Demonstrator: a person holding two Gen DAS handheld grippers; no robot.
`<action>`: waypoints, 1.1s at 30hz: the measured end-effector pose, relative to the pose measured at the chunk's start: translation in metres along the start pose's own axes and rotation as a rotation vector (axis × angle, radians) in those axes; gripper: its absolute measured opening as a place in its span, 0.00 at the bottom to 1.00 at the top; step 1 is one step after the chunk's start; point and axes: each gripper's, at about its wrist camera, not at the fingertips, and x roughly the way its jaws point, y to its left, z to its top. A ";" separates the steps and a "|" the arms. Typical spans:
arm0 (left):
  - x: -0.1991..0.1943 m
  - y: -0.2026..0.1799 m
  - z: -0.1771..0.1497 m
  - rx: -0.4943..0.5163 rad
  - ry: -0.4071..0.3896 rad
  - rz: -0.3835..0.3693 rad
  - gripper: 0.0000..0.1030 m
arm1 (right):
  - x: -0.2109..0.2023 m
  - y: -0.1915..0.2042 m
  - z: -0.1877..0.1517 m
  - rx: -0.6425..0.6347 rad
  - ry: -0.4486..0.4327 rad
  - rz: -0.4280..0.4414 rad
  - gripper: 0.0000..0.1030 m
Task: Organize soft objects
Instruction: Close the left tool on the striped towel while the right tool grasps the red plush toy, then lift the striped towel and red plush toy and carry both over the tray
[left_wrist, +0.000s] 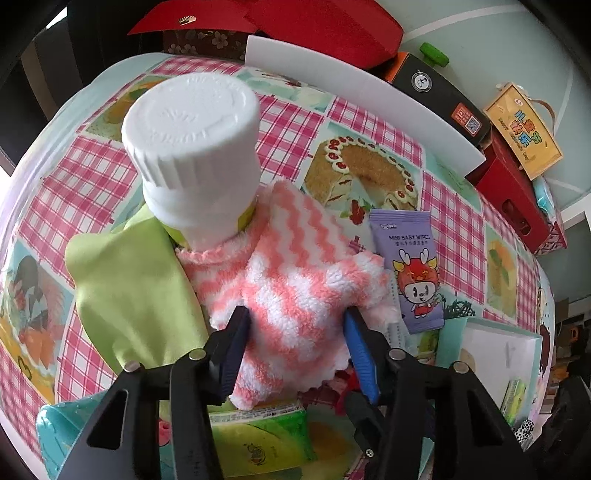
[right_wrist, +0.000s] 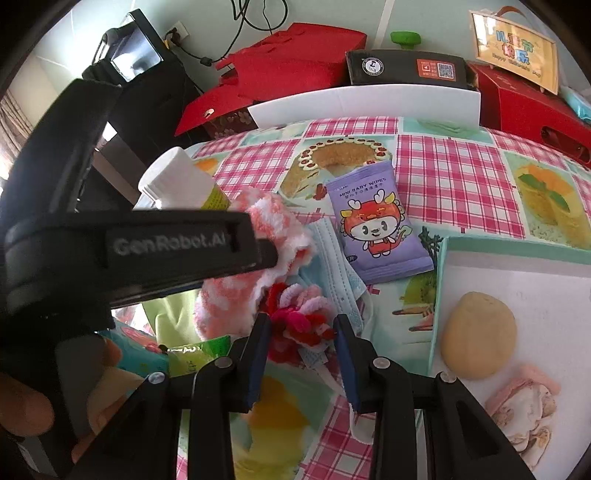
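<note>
A fluffy pink-and-white striped cloth (left_wrist: 295, 280) lies bunched on the checked tablecloth, against a white-capped bottle (left_wrist: 192, 147). My left gripper (left_wrist: 295, 332) points down on it, both pads pressed into its near end. In the right wrist view the cloth (right_wrist: 236, 295) bulges at that gripper's tip. My right gripper (right_wrist: 303, 321) is shut on a red and pink chenille flower (right_wrist: 299, 321), which rests on a blue face mask (right_wrist: 340, 266). A lime-green cloth (left_wrist: 136, 288) lies to the left of the striped one. A purple baby wipes packet (right_wrist: 376, 225) lies just beyond the mask.
A white tray with a teal rim (right_wrist: 517, 288) at the right holds a tan dough-like lump (right_wrist: 478, 336) and a pink squishy toy (right_wrist: 524, 413). A green tissue pack (left_wrist: 258, 432) lies under my left gripper. A white board (left_wrist: 369, 99), red boxes and a black box line the far edge.
</note>
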 end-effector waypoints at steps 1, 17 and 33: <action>0.000 0.001 0.000 -0.004 -0.001 -0.001 0.46 | 0.000 -0.001 0.000 0.003 0.000 0.002 0.36; -0.008 0.010 0.000 -0.035 -0.030 -0.011 0.16 | -0.003 -0.001 -0.001 0.025 -0.007 0.023 0.34; -0.030 0.010 0.002 -0.033 -0.086 -0.029 0.12 | -0.008 -0.001 -0.002 0.036 -0.021 0.043 0.22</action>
